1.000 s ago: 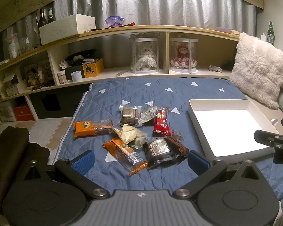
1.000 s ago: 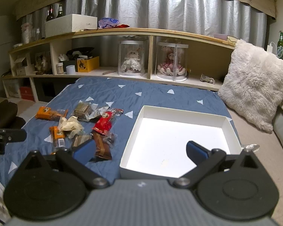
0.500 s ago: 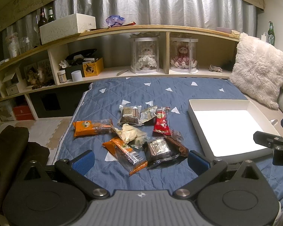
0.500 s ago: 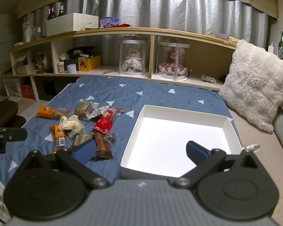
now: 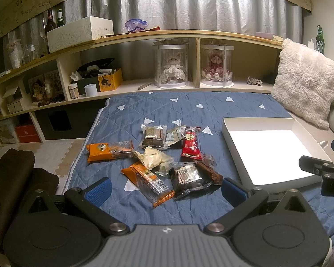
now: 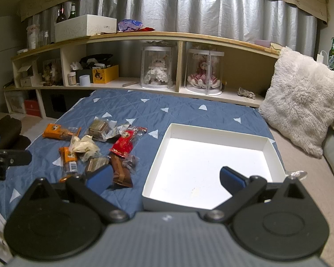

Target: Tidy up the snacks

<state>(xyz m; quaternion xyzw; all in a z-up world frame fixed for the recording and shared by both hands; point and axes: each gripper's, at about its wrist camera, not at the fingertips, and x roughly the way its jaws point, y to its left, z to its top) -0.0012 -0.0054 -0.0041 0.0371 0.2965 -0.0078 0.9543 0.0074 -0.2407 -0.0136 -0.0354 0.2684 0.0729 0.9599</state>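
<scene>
Opening step, nothing sorted yet: the snacks lie in a loose pile on the blue quilt (image 5: 189, 109) of the bed, and the white tray (image 5: 300, 131) beside them holds nothing. Your left tongs (image 5: 165, 187) hang wide open and empty above the near edge of the pile; your right tongs (image 6: 165, 176) are likewise spread wide and empty, over the near rim of the tray.

Nearest your left tongs are the dark clear-wrapped packet (image 5: 188, 175) and the long orange packet (image 5: 148, 179); a brown bar (image 5: 208, 171) touches the dark packet. The next move likely calls for lowering onto one wrapper alone.

The packets overlap: the cream crumpled wrapper (image 5: 153, 156) rests on its neighbours, so a careless pinch may drag two. The red packet (image 5: 190, 144) lies closest to the tray. The shelf (image 5: 144, 35) and fluffy cushion (image 5: 305, 84) stand well apart.
</scene>
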